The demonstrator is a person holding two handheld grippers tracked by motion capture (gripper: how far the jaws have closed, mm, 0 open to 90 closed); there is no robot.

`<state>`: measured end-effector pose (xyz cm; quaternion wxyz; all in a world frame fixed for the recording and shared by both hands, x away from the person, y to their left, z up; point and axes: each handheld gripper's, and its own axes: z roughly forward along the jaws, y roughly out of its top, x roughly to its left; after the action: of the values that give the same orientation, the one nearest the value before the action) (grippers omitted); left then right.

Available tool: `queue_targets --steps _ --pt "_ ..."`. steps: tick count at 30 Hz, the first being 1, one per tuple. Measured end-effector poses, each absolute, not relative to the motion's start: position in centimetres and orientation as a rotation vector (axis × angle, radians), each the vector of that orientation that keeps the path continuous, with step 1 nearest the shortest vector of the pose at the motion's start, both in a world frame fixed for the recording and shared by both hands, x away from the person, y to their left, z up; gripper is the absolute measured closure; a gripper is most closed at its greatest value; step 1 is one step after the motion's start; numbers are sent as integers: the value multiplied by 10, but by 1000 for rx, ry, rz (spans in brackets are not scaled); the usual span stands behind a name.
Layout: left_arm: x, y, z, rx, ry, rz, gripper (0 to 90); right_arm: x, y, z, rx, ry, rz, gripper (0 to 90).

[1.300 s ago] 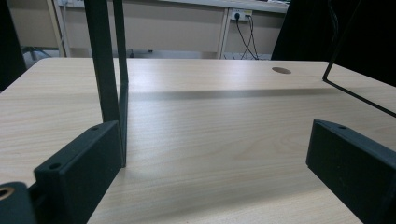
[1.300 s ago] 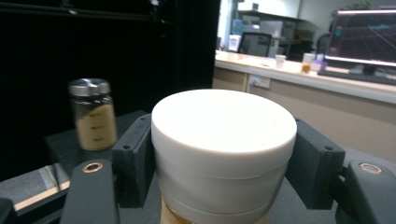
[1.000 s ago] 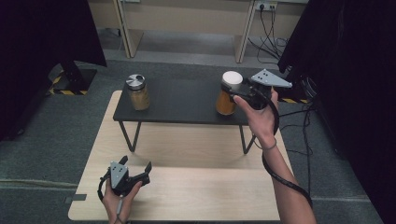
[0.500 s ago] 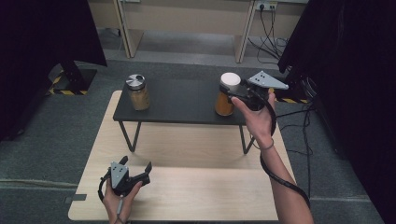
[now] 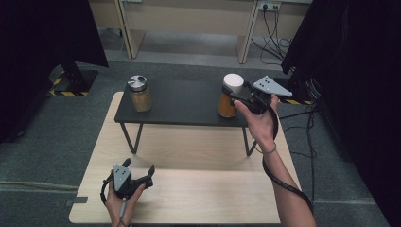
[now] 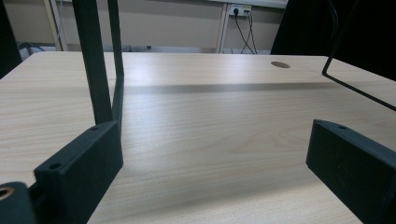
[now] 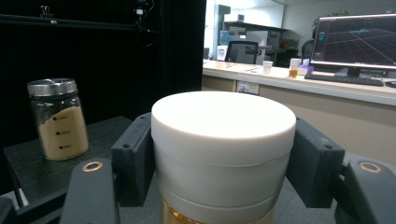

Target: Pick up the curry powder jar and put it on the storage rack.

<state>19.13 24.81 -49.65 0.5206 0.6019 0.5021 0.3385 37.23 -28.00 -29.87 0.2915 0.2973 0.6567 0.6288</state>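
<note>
An orange-filled jar (image 5: 227,107) with a white lid (image 5: 233,82) stands at the right end of a low black table (image 5: 184,103). My right gripper (image 5: 236,92) is shut on that lid from the right side. In the right gripper view the lid (image 7: 223,121) sits between both pads (image 7: 135,154), which press on its sides. A second jar (image 5: 140,93) with tan powder and a metal lid stands at the table's left end, also seen as the powder jar (image 7: 58,119). My left gripper (image 5: 142,171) rests open near the front of the wooden tabletop (image 5: 213,189), with nothing between its fingers.
The black table stands on thin legs (image 6: 95,65) on the pale wooden tabletop (image 6: 210,116). Black curtains (image 5: 350,71) hang at both sides. Cables (image 5: 309,127) trail off the right edge onto grey carpet. A desk with a monitor (image 7: 355,44) stands far behind.
My right hand has shifted slightly at the white lid, still shut on it. The jar has stayed in place. The left hand and its gripper have not moved.
</note>
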Motion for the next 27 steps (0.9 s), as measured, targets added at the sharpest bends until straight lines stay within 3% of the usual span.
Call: queue_targets --steps 27 --pt "190 249 -495 1432 1202 814 29 375 -282 -293 790 1778 1667 334"
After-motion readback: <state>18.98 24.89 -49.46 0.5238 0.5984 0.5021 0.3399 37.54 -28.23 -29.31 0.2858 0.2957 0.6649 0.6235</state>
